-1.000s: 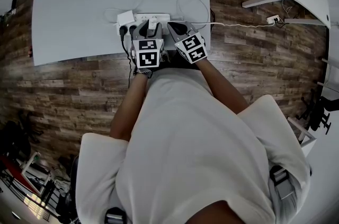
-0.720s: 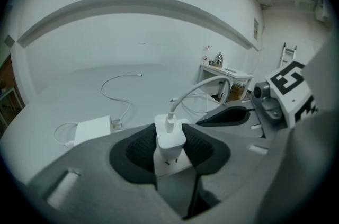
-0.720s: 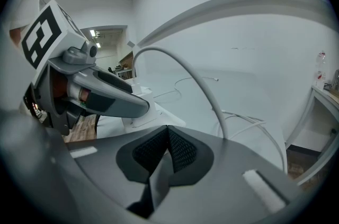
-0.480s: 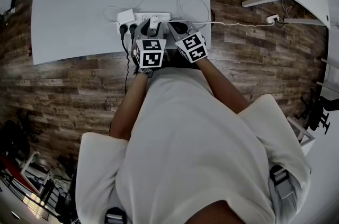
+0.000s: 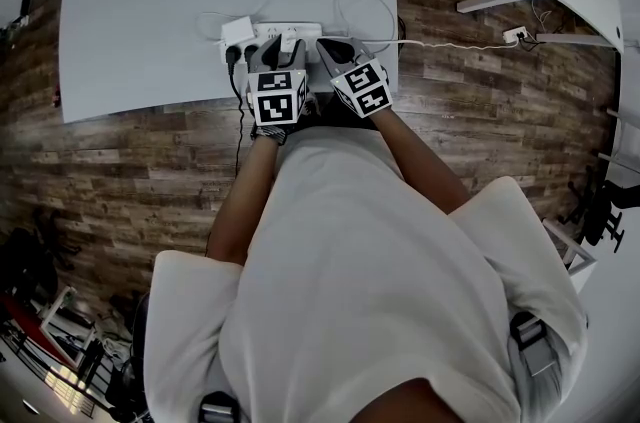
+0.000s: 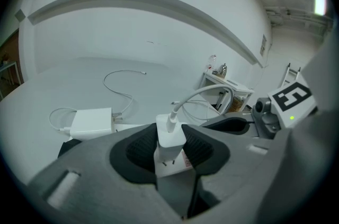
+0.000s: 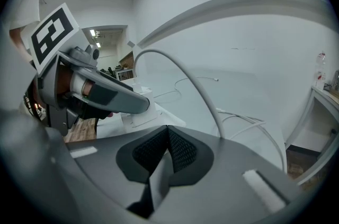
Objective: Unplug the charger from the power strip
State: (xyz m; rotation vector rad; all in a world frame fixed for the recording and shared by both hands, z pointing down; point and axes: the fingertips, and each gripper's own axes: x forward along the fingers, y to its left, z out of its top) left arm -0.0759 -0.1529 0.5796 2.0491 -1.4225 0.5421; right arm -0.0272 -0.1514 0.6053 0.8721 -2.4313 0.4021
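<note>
- Left gripper (image 5: 279,54) is clamped on the white charger (image 6: 170,135), prongs seen showing just above the power strip (image 5: 310,30) at the tabletop's (image 5: 150,11) near edge
- Right gripper (image 7: 167,146) is held alongside, jaws pressed together, empty

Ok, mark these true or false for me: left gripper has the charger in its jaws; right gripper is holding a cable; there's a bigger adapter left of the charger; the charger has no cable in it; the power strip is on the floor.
1. The left gripper has the charger between its jaws. True: both pads press on it.
2. The right gripper is holding a cable. False: its jaws are together with nothing between them.
3. A bigger white adapter sits left of the charger. True.
4. The charger has no cable in it. False: a white cable runs from its top.
5. The power strip is on the floor. False: it lies on the white table.
</note>
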